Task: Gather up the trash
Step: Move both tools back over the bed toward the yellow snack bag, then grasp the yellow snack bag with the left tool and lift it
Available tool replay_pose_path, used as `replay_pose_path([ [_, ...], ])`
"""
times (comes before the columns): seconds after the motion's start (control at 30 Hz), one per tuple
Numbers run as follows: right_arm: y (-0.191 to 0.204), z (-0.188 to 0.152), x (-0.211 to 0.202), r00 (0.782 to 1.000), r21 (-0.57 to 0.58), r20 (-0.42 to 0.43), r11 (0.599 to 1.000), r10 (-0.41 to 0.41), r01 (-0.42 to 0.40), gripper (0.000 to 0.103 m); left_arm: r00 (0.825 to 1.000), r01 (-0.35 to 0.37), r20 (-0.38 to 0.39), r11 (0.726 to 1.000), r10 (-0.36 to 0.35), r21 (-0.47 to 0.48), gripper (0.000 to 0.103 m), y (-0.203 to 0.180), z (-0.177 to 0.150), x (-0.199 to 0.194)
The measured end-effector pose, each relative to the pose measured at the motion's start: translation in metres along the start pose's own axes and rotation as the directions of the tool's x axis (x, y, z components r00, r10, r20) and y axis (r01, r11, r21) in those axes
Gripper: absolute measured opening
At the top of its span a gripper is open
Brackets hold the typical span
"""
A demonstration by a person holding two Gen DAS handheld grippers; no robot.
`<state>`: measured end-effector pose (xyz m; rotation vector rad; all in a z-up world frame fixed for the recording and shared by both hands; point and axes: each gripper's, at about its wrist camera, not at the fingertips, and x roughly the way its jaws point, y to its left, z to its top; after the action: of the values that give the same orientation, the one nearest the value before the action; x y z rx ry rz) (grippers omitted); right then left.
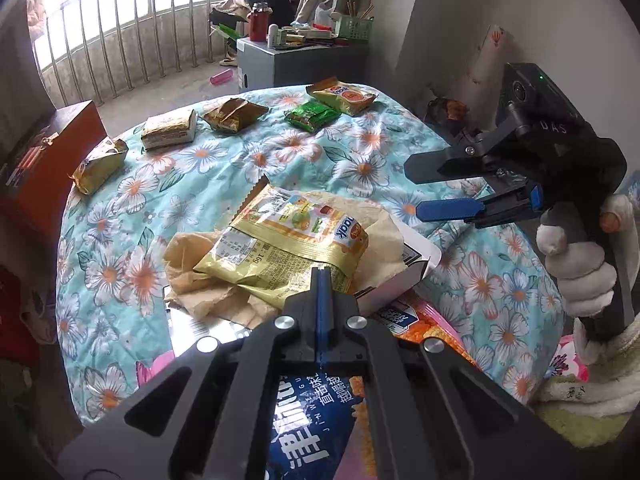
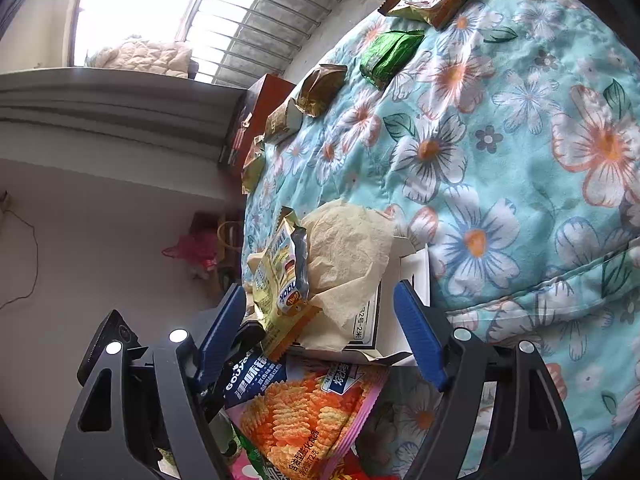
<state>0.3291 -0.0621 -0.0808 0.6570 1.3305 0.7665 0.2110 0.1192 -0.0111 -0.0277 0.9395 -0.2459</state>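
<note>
On the floral quilt (image 1: 240, 176) lies a heap of trash: a yellow snack wrapper (image 1: 288, 236), crumpled beige paper (image 1: 188, 252), a white box (image 1: 400, 284) and an orange chip bag (image 1: 312, 420). My left gripper (image 1: 322, 276) is shut on the near edge of the yellow wrapper (image 2: 276, 276), which stands tilted up in the right wrist view. My right gripper (image 1: 416, 188) hovers open at the right of the heap. In its own view the right gripper (image 2: 320, 292) has the wrapper, the paper (image 2: 348, 248) and the box (image 2: 416, 272) between its fingers, untouched.
Several more wrappers lie along the quilt's far edge, among them a green one (image 1: 312, 116) and a gold one (image 1: 100, 164). A brown wooden box (image 1: 52, 160) stands at the left. A grey cabinet (image 1: 280, 64) with clutter stands beyond, by a railed window.
</note>
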Motion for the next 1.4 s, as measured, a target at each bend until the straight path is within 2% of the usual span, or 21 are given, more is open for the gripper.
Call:
replay_pose_path([
  [0.27, 0.007, 0.003, 0.012, 1.000, -0.011, -0.008, 1.000, -0.012, 0.012, 0.074, 0.990, 0.009, 0.143, 0.998, -0.001, -0.057, 0.000, 0.013, 0.010, -0.039],
  [0.3, 0.008, 0.004, 0.014, 1.000, -0.012, -0.008, 1.000, -0.011, 0.011, 0.074, 0.989, 0.007, 0.147, 0.998, 0.002, -0.058, 0.000, 0.014, 0.010, -0.042],
  [0.4, 0.010, 0.003, 0.019, 1.000, -0.013, -0.010, 1.000, -0.002, 0.002, 0.074, 0.997, 0.018, 0.083, 0.996, -0.010, -0.090, 0.002, 0.018, 0.007, -0.038],
  [0.43, 0.011, 0.002, 0.020, 1.000, -0.015, -0.011, 1.000, 0.000, 0.000, 0.074, 0.997, 0.045, 0.064, 0.991, -0.038, -0.123, 0.014, 0.022, 0.004, -0.037],
  [0.47, 0.011, 0.001, 0.020, 1.000, -0.015, -0.012, 1.000, 0.002, -0.003, 0.074, 0.996, 0.082, 0.044, 0.983, -0.076, -0.165, 0.025, 0.026, 0.000, -0.034],
  [0.5, 0.012, 0.000, 0.021, 1.000, -0.014, -0.012, 1.000, 0.005, -0.005, 0.074, 0.994, 0.112, 0.029, 0.971, -0.108, -0.211, 0.028, 0.030, -0.006, -0.033],
  [0.6, 0.013, 0.000, 0.024, 1.000, -0.023, -0.006, 1.000, 0.007, -0.007, 0.074, 0.973, 0.210, -0.012, 0.912, -0.229, -0.351, 0.031, 0.042, -0.019, -0.020],
  [0.7, 0.019, 0.003, 0.028, 1.000, -0.046, -0.010, 0.999, 0.016, -0.016, 0.074, 0.956, 0.256, -0.016, 0.864, -0.291, -0.434, 0.033, 0.049, -0.028, -0.007],
  [0.9, 0.029, 0.016, 0.049, 0.998, -0.074, -0.043, 0.996, 0.053, -0.056, 0.058, 0.946, 0.281, -0.002, 0.828, -0.323, -0.486, 0.033, 0.054, -0.028, 0.007],
  [1.1, 0.024, 0.015, 0.077, 0.991, -0.074, -0.131, 0.996, 0.040, -0.050, 0.040, 0.949, 0.275, 0.015, 0.799, -0.316, -0.534, 0.033, 0.061, -0.025, 0.017],
  [1.23, 0.023, 0.007, 0.080, 0.983, -0.074, -0.170, 0.994, 0.068, -0.082, 0.024, 0.945, 0.291, 0.037, 0.787, -0.324, -0.544, 0.032, 0.061, -0.023, 0.019],
  [1.37, 0.024, 0.002, 0.077, 0.978, -0.080, -0.186, 0.991, 0.094, -0.111, 0.014, 0.938, 0.321, 0.070, 0.774, -0.339, -0.545, 0.030, 0.060, -0.023, 0.018],
  [1.4, 0.024, 0.002, 0.076, 0.977, -0.080, -0.188, 0.990, 0.101, -0.118, 0.012, 0.937, 0.328, 0.081, 0.772, -0.340, -0.544, 0.025, 0.060, -0.023, 0.016],
])
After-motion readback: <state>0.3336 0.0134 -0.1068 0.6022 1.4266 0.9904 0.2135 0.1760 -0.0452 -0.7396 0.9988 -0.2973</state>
